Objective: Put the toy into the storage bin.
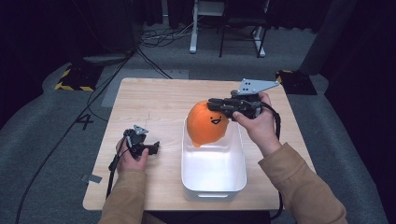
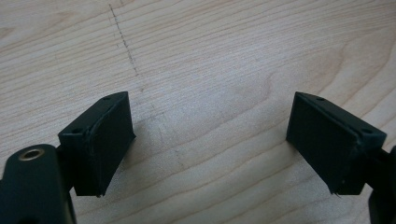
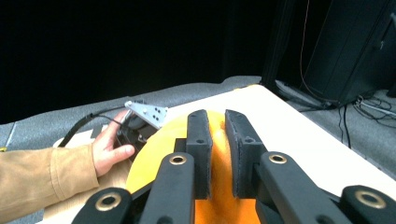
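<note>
A round orange plush toy (image 1: 208, 122) with a small smiling face hangs over the far end of a white bin (image 1: 212, 193), its lower part dipping below the rim. My right gripper (image 1: 212, 103) comes in from the right and is shut on a fold at the toy's top. In the right gripper view the jaws (image 3: 218, 126) pinch orange fabric (image 3: 149, 154) between them. My left gripper (image 1: 156, 147) rests low over the wooden table (image 1: 154, 98), left of the bin. It stands open (image 2: 210, 140), with bare wood between the pads.
The white bin stands lengthwise at the table's front centre, and what shows of its inside holds nothing. Cables trail from both grippers. Grey carpet, floor cables and chair legs lie beyond the far edge. The other hand with its gripper (image 3: 140, 121) shows past the toy.
</note>
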Motion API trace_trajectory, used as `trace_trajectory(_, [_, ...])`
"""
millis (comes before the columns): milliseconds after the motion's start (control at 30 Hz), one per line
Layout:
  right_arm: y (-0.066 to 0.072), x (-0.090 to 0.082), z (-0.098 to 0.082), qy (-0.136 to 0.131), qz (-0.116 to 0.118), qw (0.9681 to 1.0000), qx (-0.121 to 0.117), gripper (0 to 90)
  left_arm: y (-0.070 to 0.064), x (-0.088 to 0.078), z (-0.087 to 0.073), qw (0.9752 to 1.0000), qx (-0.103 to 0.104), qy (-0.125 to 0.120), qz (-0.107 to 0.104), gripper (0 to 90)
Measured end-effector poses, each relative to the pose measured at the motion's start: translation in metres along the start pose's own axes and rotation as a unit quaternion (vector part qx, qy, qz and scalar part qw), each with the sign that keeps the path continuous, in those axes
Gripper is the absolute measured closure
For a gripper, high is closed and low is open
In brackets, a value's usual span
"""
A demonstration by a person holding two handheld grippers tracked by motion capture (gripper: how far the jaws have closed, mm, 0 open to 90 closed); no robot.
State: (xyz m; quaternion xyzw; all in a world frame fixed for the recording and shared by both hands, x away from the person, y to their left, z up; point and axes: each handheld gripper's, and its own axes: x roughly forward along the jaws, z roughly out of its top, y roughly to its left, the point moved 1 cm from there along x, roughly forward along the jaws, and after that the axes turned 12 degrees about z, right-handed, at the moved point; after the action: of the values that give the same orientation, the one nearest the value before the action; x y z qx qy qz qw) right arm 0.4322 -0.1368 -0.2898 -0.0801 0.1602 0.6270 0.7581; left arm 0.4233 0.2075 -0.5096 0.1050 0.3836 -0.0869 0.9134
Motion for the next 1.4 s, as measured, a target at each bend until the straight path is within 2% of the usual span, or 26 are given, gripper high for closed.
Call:
trace_trajectory(300, [0.001,0.022,-0.018,0.032,0.008,0.9994,0.008,80.7,0.0,0.0,0.0,1.0,0.001,0.001,0.0,15.0])
trace_trajectory(633, [0.002,0.036,-0.034,0.074,0.001,0.9969,0.026,80.5,0.0,0.0,0.0,1.0,0.001,0.0,-0.001,15.1])
trace_trajectory(967, [0.0,0.048,-0.048,0.118,0.003,0.9921,0.042,80.3,0.0,0.0,0.0,1.0,0.001,0.0,0.0,15.1])
trace_trajectory(1400, [-0.002,0.056,-0.056,0.161,0.001,0.9854,0.055,79.6,0.0,0.0,0.0,1.0,0.001,0.0,-0.001,15.1])
